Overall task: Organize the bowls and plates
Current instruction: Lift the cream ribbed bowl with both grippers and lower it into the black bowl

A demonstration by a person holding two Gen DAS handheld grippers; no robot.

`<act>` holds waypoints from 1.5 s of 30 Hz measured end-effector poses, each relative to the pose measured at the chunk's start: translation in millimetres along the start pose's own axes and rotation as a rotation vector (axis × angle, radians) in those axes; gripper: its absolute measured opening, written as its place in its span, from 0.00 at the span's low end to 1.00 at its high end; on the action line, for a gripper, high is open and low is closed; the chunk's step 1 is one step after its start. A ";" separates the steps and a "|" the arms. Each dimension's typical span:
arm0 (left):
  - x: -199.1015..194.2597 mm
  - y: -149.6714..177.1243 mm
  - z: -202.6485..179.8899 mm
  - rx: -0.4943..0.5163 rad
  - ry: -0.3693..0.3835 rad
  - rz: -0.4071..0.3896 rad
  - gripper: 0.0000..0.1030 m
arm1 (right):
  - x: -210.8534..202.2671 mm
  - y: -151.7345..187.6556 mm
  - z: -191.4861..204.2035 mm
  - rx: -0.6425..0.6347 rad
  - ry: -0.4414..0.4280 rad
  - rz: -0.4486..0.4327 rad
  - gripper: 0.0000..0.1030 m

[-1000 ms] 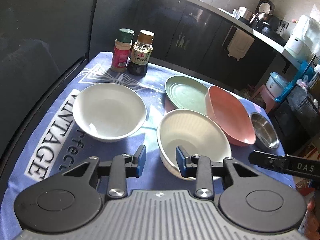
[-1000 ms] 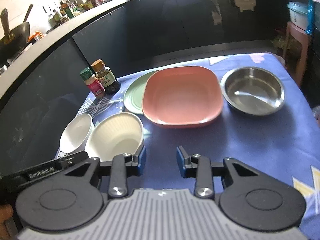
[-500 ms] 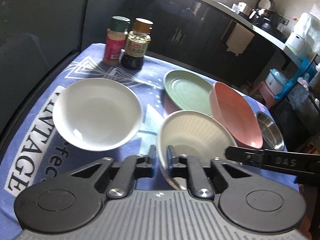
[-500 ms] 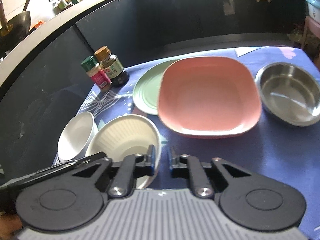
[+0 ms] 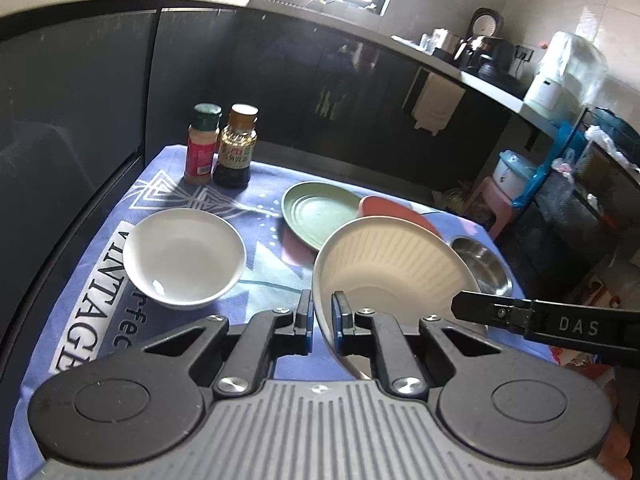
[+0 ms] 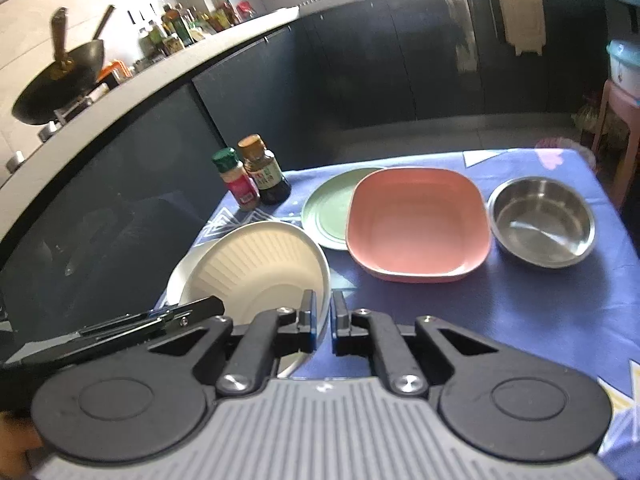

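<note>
Both grippers pinch the rim of the cream ribbed round bowl (image 5: 390, 258), the left gripper (image 5: 322, 322) on its left edge and the right gripper (image 6: 324, 322) on its right edge, holding it tilted above the bench's blue printed cloth (image 6: 540, 300). The left wrist view alone shows the smooth white shallow bowl (image 5: 184, 256) whole; the right wrist view hides most of it behind the held bowl. Only the right wrist view shows the pink rounded-square plastic plate (image 6: 418, 224) fully, overlapping the pale green round plate (image 6: 326, 212), with the shiny steel bowl (image 6: 542, 222) just beside it.
</note>
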State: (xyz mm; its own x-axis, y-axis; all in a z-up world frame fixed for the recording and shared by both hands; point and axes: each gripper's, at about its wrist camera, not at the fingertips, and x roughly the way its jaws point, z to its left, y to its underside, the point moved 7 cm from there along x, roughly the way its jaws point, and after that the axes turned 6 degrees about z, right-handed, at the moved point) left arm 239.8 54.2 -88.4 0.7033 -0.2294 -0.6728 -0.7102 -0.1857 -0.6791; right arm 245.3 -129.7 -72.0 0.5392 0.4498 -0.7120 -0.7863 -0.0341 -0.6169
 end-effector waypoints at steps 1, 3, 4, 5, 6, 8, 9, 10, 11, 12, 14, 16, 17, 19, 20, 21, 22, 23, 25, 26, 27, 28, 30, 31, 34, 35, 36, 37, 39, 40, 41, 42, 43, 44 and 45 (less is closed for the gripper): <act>-6.2 2.1 -2.2 0.004 0.002 -0.004 0.08 | -7.1 3.5 1.6 0.001 -0.004 -0.006 0.07; -16.7 6.5 -5.8 0.011 0.007 -0.008 0.08 | -16.6 9.2 5.0 0.001 -0.010 -0.017 0.07; -22.2 9.6 -7.5 0.017 0.010 -0.010 0.09 | -21.8 12.9 6.4 0.001 -0.012 -0.021 0.07; -27.8 13.1 -9.7 0.022 0.011 -0.013 0.09 | -25.5 16.1 7.9 0.000 -0.014 -0.024 0.07; -32.7 16.6 -10.9 0.027 0.011 -0.013 0.09 | -30.9 21.0 9.5 -0.002 -0.017 -0.026 0.07; -42.6 24.5 -13.9 0.035 0.017 -0.012 0.09 | -38.5 29.3 11.0 -0.003 -0.021 -0.029 0.07; -46.9 28.1 -15.4 0.037 0.022 -0.011 0.09 | -42.4 33.9 12.2 -0.003 -0.021 -0.031 0.08; -51.0 32.1 -16.3 0.039 0.027 -0.010 0.09 | -46.5 38.9 13.1 -0.001 -0.021 -0.032 0.08; -54.9 36.5 -16.6 0.040 0.032 -0.009 0.09 | -50.1 44.3 13.8 0.001 -0.021 -0.031 0.08; -58.7 40.9 -17.8 0.043 0.036 -0.007 0.09 | -52.7 49.4 14.3 0.003 -0.020 -0.028 0.08; -65.5 50.5 -21.4 0.054 0.041 -0.004 0.09 | -56.4 58.7 14.2 0.006 -0.015 -0.025 0.08; -69.7 59.7 -22.0 0.056 0.051 0.007 0.09 | -59.7 69.2 13.8 0.016 -0.014 -0.017 0.09; -71.0 63.9 -21.6 0.054 0.054 0.013 0.09 | -61.0 73.6 13.4 0.021 -0.017 -0.012 0.09; -72.4 72.9 -21.1 0.051 0.057 0.029 0.09 | -63.4 83.0 12.8 0.032 -0.018 -0.003 0.09; -72.1 76.9 -21.6 0.052 0.056 0.036 0.09 | -64.0 87.1 12.4 0.037 -0.016 0.000 0.09; -72.0 81.0 -22.1 0.051 0.056 0.044 0.09 | -64.1 90.9 11.7 0.042 -0.014 0.005 0.09; -71.6 85.0 -22.5 0.050 0.056 0.051 0.10 | -64.9 94.9 10.9 0.047 -0.012 0.009 0.09; -71.1 88.8 -23.2 0.050 0.056 0.058 0.11 | -65.2 98.7 10.1 0.052 -0.010 0.014 0.09; -70.6 95.0 -25.2 0.050 0.054 0.070 0.11 | -66.3 105.4 8.7 0.061 -0.008 0.017 0.09; -70.0 97.0 -25.6 0.051 0.053 0.074 0.11 | -66.4 108.3 7.8 0.067 -0.006 0.020 0.09; -69.6 99.0 -26.4 0.054 0.051 0.077 0.12 | -66.2 111.1 7.0 0.071 -0.004 0.023 0.09; -69.2 100.7 -27.1 0.055 0.049 0.080 0.12 | -65.7 114.0 6.6 0.076 -0.004 0.026 0.09; -68.6 103.8 -27.9 0.057 0.047 0.086 0.13 | -64.1 117.9 5.4 0.087 -0.004 0.033 0.09; -68.0 105.4 -27.5 0.056 0.047 0.091 0.13 | -63.4 119.9 5.3 0.090 -0.003 0.036 0.09; -65.5 109.6 -25.1 0.047 0.040 0.104 0.13 | -61.6 123.2 6.4 0.097 -0.005 0.043 0.09; -64.5 110.8 -23.9 0.044 0.037 0.109 0.13 | -61.4 124.1 6.9 0.098 -0.005 0.043 0.09; -63.6 111.9 -23.0 0.042 0.034 0.112 0.14 | -61.3 125.3 7.1 0.097 -0.004 0.042 0.09; -62.8 113.1 -22.7 0.042 0.032 0.116 0.14 | -61.4 126.3 7.2 0.095 -0.001 0.041 0.09; -61.8 115.2 -23.9 0.045 0.032 0.122 0.14 | -61.1 127.9 6.8 0.093 0.006 0.040 0.09; -60.8 116.0 -24.1 0.048 0.031 0.126 0.14 | -60.6 128.9 5.7 0.097 0.007 0.040 0.09; -60.2 116.7 -24.5 0.050 0.030 0.129 0.14 | -59.8 129.3 4.3 0.102 0.007 0.043 0.09; -59.5 117.1 -25.1 0.052 0.030 0.131 0.14 | -58.6 129.5 2.8 0.107 0.007 0.046 0.10; -58.8 117.5 -25.5 0.053 0.030 0.135 0.14 | -57.6 130.2 1.5 0.109 0.008 0.049 0.10; -57.9 118.1 -25.9 0.055 0.031 0.139 0.14 | -56.7 131.1 0.6 0.112 0.011 0.053 0.10; -57.3 118.6 -26.2 0.057 0.031 0.140 0.15 | -55.6 132.1 -0.5 0.112 0.013 0.058 0.10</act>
State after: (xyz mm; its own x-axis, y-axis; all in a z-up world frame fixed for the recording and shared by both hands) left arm 114.5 20.3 -122.7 0.5954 -0.2788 -0.7535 -0.7978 -0.0950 -0.5953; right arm 111.6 -159.8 -114.1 0.4952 0.4386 -0.7499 -0.8446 0.0410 -0.5338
